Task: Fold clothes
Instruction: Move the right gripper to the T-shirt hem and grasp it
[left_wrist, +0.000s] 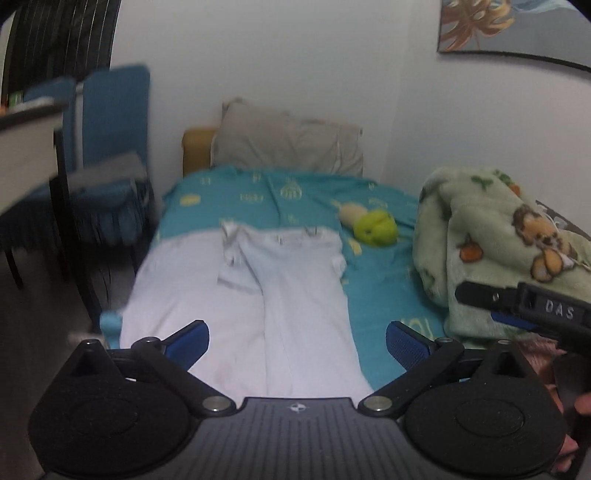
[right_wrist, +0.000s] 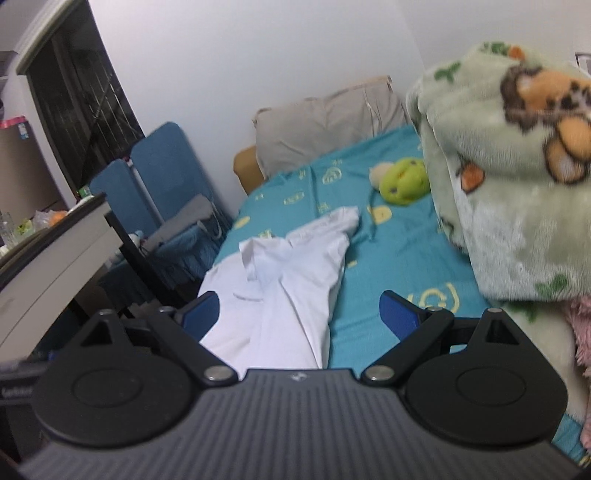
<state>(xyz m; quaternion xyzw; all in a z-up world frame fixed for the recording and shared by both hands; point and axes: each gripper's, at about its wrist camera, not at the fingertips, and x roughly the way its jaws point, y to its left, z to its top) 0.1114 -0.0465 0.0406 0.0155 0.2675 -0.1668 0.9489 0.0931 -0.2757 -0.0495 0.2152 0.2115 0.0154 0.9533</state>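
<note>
left gripper: spread wide, empty, above white trousers | right gripper: spread wide, empty | trousers flat on bed, beside green plush

White trousers lie flat on the teal bedsheet, in the lower middle of both wrist views. The waistband sits toward the pillow end, with one flap turned back at the fly; the legs run toward the cameras, side by side.
</note>
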